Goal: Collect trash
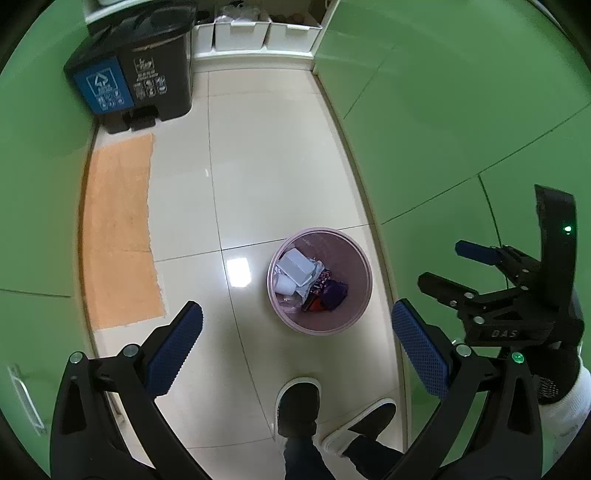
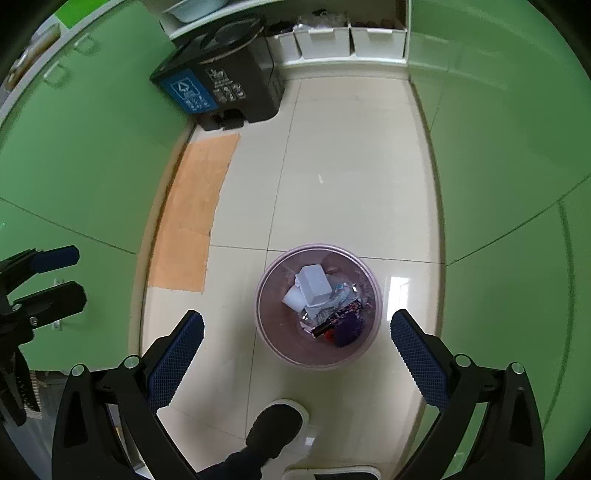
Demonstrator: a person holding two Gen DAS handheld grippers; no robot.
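Note:
A small pink wastebasket stands on the tiled floor, holding white paper, a white box and dark wrappers. It also shows in the right wrist view with the same trash. My left gripper is open and empty, high above the floor, the basket just ahead between its fingers. My right gripper is open and empty above the basket; it shows in the left wrist view at the right. The left gripper shows at the left edge of the right wrist view.
A black two-part pedal bin with a blue recycling label stands at the far left corner. An orange mat lies along the left cabinets. Green cabinets line both sides. White bins sit at the back. The person's shoes are below.

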